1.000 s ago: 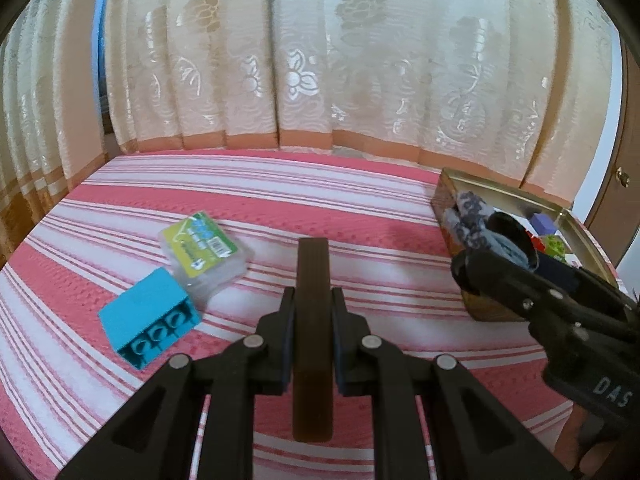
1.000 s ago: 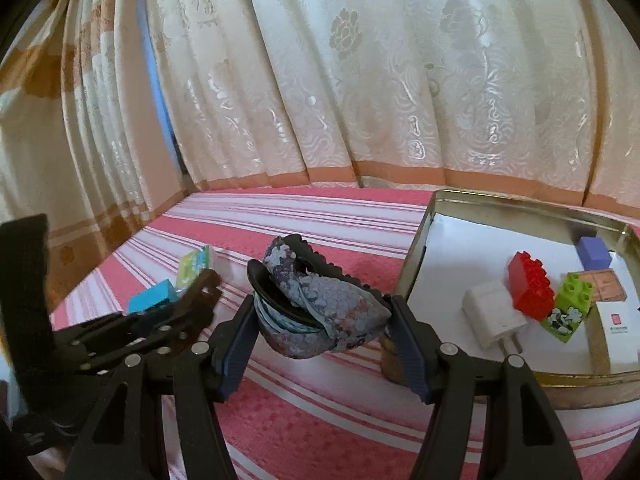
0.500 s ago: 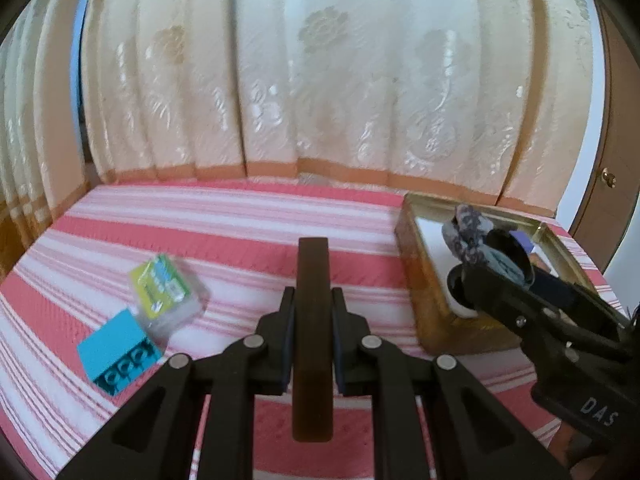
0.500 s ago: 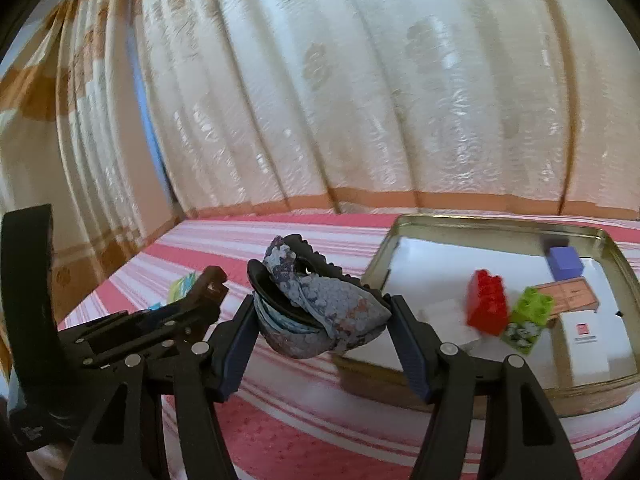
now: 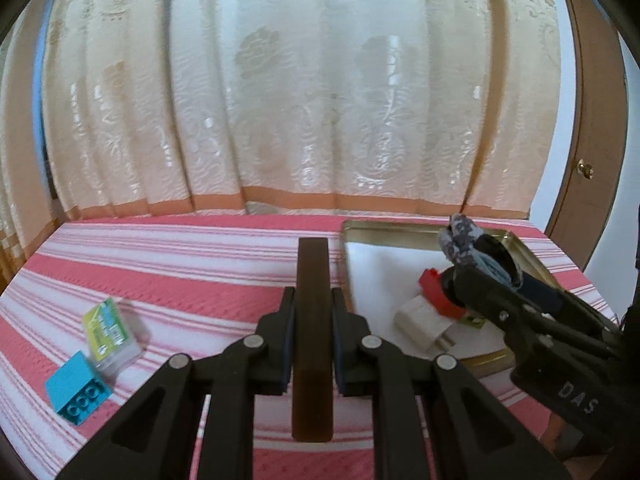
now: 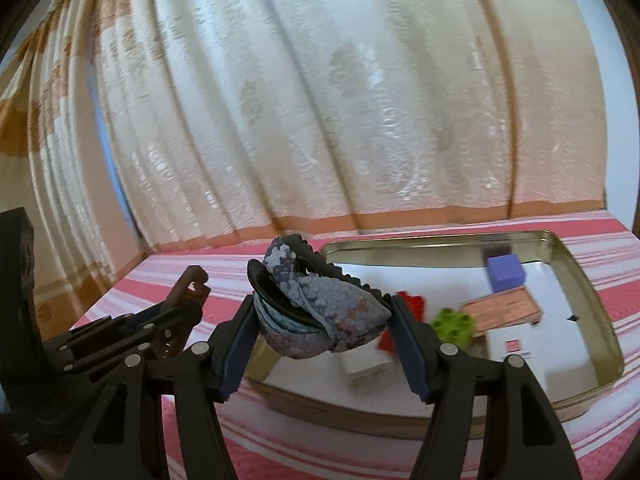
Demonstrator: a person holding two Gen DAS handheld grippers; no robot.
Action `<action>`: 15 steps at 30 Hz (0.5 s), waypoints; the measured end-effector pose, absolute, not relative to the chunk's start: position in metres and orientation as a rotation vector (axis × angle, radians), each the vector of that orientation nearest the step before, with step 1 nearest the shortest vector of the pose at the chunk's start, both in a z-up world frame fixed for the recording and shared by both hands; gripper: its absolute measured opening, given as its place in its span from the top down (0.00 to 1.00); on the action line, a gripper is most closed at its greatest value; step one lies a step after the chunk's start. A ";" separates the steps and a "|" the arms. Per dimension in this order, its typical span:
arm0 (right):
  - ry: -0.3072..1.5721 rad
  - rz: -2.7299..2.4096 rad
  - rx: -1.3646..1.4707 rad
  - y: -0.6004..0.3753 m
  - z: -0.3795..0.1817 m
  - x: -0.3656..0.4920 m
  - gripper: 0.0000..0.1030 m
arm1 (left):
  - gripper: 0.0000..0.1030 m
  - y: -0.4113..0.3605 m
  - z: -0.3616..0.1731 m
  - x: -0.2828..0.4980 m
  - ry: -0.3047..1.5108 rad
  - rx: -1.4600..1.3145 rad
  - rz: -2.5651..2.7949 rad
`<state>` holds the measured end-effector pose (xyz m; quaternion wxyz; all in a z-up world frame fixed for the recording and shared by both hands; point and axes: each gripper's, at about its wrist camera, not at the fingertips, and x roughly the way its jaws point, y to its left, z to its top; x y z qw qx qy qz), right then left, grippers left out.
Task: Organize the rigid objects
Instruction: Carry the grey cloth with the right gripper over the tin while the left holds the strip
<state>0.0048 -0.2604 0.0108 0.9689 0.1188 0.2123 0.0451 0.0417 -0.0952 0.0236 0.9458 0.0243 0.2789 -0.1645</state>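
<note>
My left gripper (image 5: 313, 298) is shut on a dark brown flat bar (image 5: 312, 264), which stands on edge between the pads, above the striped bedspread just left of the gold tin tray (image 5: 384, 226). My right gripper (image 6: 322, 320) is shut on a black toothed clip wrapped in grey flowered cloth (image 6: 340, 304), held over the tray's near left corner (image 6: 280, 380). In the tray lie a red brick (image 6: 412, 304), a green brick (image 6: 456, 324), a purple block (image 6: 505, 272), a white plug (image 5: 420, 320), a copper-coloured box (image 6: 500, 308) and a white box (image 6: 516, 348).
A blue brick (image 5: 76, 392) and a clear case with a green label (image 5: 110, 328) lie on the pink striped bedspread (image 5: 200, 272) at the left. Cream curtains hang behind the bed. A wooden door (image 5: 588, 168) stands at the far right.
Both grippers have moved right and a little up, each keeping its hold. The tray is now closer and more central, and the blue brick and clear case have slid toward the left edge.
</note>
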 end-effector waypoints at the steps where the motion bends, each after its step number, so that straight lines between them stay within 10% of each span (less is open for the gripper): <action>1: 0.431 0.079 0.249 -0.266 0.010 0.006 0.36 | 0.87 -0.100 0.024 0.042 0.564 0.053 -0.344; 15: 0.410 -0.031 0.298 -0.313 0.014 0.009 0.35 | 0.87 -0.155 0.015 0.054 0.572 0.083 -0.425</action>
